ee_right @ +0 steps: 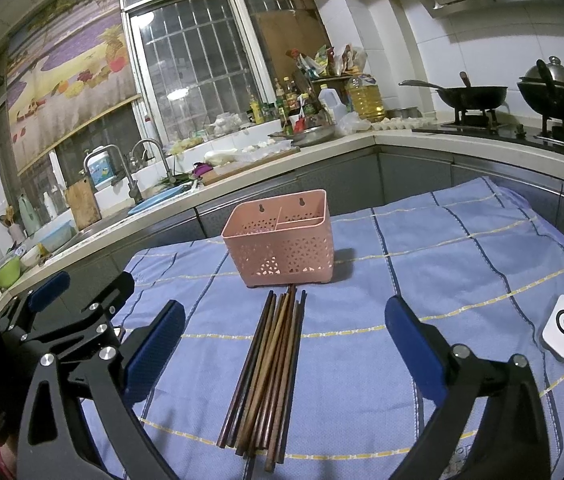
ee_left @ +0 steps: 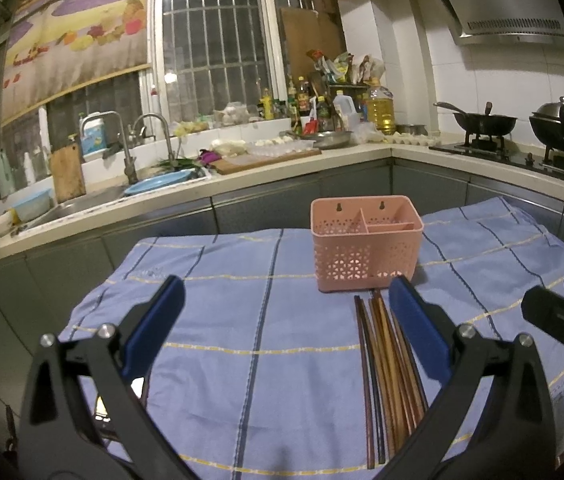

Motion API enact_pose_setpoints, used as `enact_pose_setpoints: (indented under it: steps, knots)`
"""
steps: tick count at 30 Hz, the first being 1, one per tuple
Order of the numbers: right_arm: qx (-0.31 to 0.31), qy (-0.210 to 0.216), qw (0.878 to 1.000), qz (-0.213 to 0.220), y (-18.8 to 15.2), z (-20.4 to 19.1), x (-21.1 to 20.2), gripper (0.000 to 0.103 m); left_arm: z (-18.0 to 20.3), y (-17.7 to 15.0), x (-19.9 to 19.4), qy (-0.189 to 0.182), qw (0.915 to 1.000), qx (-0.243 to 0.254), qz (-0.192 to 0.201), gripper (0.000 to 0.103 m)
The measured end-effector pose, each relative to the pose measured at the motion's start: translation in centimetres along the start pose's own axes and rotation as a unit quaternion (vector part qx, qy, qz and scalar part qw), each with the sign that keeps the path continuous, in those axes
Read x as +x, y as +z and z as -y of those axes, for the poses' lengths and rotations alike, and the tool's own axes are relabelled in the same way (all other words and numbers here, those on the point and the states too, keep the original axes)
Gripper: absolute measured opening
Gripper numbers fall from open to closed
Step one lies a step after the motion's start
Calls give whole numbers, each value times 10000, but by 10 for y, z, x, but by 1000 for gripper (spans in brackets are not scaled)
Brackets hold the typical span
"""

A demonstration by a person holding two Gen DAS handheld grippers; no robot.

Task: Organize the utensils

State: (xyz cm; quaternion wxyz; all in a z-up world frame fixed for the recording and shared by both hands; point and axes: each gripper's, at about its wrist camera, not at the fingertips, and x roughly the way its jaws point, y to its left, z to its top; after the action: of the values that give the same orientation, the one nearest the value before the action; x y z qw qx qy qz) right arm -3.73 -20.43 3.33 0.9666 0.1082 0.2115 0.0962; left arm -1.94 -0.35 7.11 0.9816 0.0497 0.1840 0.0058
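Chopsticks (ee_right: 269, 376) are lying bundled on the blue cloth (ee_right: 442, 280) at 6 o'clock from the pink caddy (ee_right: 282, 240), both the left gripper (ee_left: 286, 320) and right gripper (ee_right: 284, 340) hovering with jaws spread, risking scattering loose sticks in a clumsy pinch.

In the left wrist view, the chopsticks (ee_left: 386, 380) were partly covered by the left gripper's right finger (ee_left: 418, 320). The right gripper (ee_left: 562, 312) was cut off at the frame's edge. Labels on the bottles (ee_right: 282, 104) behind the pink basket (ee_right: 282, 236) were too small to be read.
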Motion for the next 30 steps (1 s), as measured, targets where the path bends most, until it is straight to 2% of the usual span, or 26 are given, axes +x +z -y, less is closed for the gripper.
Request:
enact_pose_setpoints:
  steps: [30]
  knots:
    - [21,-9,10000,-45,-2,-1,2,98,8,-2,-2,13,10000,28,2,98]
